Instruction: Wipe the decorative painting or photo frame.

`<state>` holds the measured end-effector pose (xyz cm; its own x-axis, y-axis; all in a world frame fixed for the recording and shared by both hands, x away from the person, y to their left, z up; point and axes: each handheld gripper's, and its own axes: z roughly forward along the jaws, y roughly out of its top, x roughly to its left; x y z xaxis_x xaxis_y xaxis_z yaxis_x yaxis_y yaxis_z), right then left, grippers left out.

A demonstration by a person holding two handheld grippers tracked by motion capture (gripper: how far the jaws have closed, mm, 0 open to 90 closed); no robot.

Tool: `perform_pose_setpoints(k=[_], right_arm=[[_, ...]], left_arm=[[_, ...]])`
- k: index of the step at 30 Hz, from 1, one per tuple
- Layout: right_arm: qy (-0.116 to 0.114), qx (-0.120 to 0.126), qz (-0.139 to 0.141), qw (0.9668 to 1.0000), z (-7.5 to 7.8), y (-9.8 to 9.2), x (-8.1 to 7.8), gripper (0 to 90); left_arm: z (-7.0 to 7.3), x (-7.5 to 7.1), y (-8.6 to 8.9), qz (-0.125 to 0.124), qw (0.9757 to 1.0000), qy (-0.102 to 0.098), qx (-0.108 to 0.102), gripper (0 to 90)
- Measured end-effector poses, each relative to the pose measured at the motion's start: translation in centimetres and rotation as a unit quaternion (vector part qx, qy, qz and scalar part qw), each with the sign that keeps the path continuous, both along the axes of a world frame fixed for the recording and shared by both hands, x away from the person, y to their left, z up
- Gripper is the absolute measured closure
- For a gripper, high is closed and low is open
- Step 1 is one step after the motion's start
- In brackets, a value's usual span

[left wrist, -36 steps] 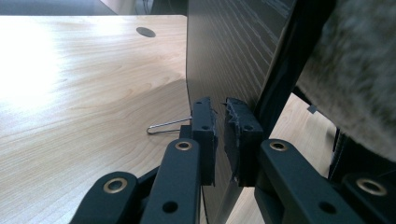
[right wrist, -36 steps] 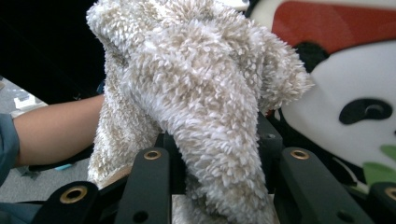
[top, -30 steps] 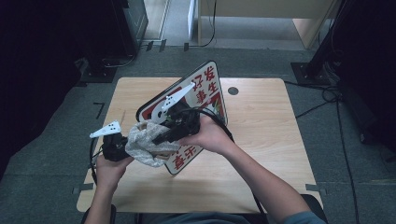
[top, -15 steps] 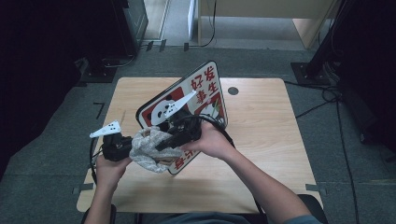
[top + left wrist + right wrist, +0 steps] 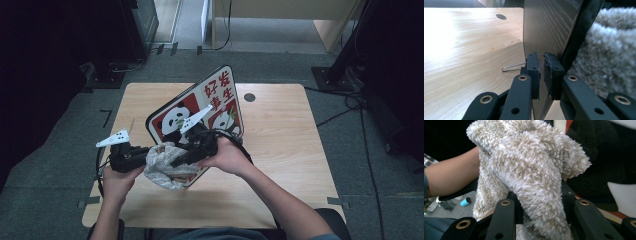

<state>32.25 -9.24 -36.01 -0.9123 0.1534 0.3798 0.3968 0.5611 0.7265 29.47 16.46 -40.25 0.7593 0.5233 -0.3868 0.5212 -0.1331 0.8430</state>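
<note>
A panda sign board [image 5: 215, 97] with red and white print stands tilted up on the wooden table [image 5: 280, 130]. My left gripper [image 5: 145, 156] is shut on its lower left edge; in the left gripper view the pads [image 5: 534, 67] pinch the thin board [image 5: 546, 27], whose back is dark wood grain. My right gripper [image 5: 177, 162] is shut on a fluffy beige cloth [image 5: 162, 170] and presses it against the board's printed face near the lower corner. In the right gripper view the cloth [image 5: 529, 170] bulges out between and over that gripper's [image 5: 540, 197] jaws, in front of a panda picture [image 5: 604, 157].
A round cable hole [image 5: 249, 97] lies in the table behind the board. A thin wire loop [image 5: 512, 67] lies on the tabletop beside the left gripper's jaws. Dark floor, cables and a stand base [image 5: 330, 75] surround the table. The left forearm [image 5: 449, 178] is close behind the cloth.
My right gripper has slid the cloth down the board's face toward its lower edge. The left gripper and the board have stayed put.
</note>
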Motion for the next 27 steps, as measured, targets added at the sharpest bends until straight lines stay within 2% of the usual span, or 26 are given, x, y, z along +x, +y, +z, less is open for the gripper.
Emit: perform_pose_setpoints(k=[18, 23, 27], right_arm=[[0.006, -0.005, 0.002, 1.0, -1.7, -0.2, -0.4, 67.1], [0.009, -0.003, 0.002, 1.0, -2.4, -0.3, -0.5, 67.1], [0.004, -0.01, 0.003, 0.9999, -3.2, -0.4, -0.7, 67.1]], left_arm=[[0.0, 0.0, 0.1, -0.001, 1.0, 0.0, 0.003, 82.9], [0.0, 0.1, 0.1, -0.001, 1.0, 0.0, 0.001, 82.8], [0.0, 0.1, 0.1, -0.001, 1.0, 0.0, 0.001, 82.8]])
